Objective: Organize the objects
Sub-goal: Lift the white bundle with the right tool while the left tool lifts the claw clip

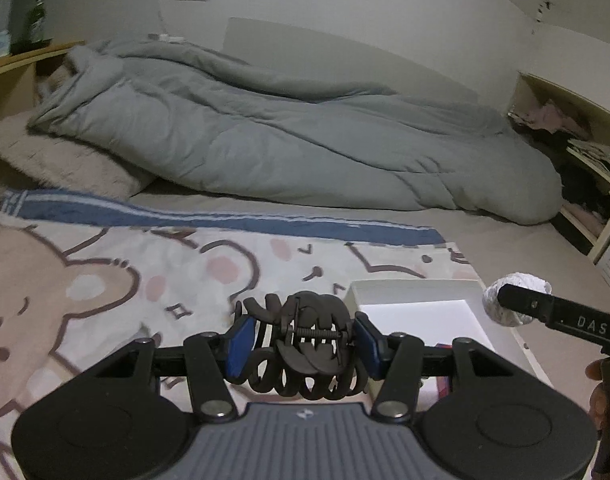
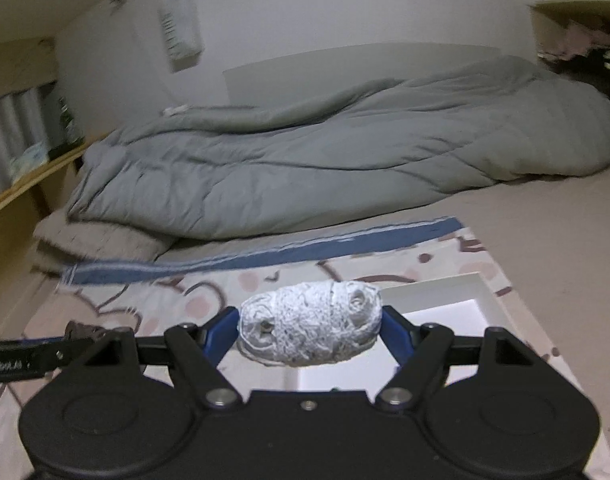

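My left gripper (image 1: pixel 303 340) is shut on a black hair claw clip (image 1: pixel 305 346), held above the cartoon bear cloth (image 1: pixel 105 280). My right gripper (image 2: pixel 311 332) is shut on a white ball of string (image 2: pixel 311 330); it also shows in the left wrist view (image 1: pixel 515 298), held to the right of the clip. An open white box (image 1: pixel 421 312) lies on the cloth just behind and right of the clip; in the right wrist view the box (image 2: pixel 445 300) sits behind and under the ball. The left gripper's tip (image 2: pixel 81 330) shows at the left of the right wrist view.
A rumpled grey duvet (image 1: pixel 285 136) lies across the bed behind the cloth, with a beige pillow (image 1: pixel 65 164) at the left. Wooden shelves stand at the far left (image 1: pixel 9 68) and right (image 1: pixel 593 168). A small red and blue item (image 1: pixel 443 388) lies in the box.
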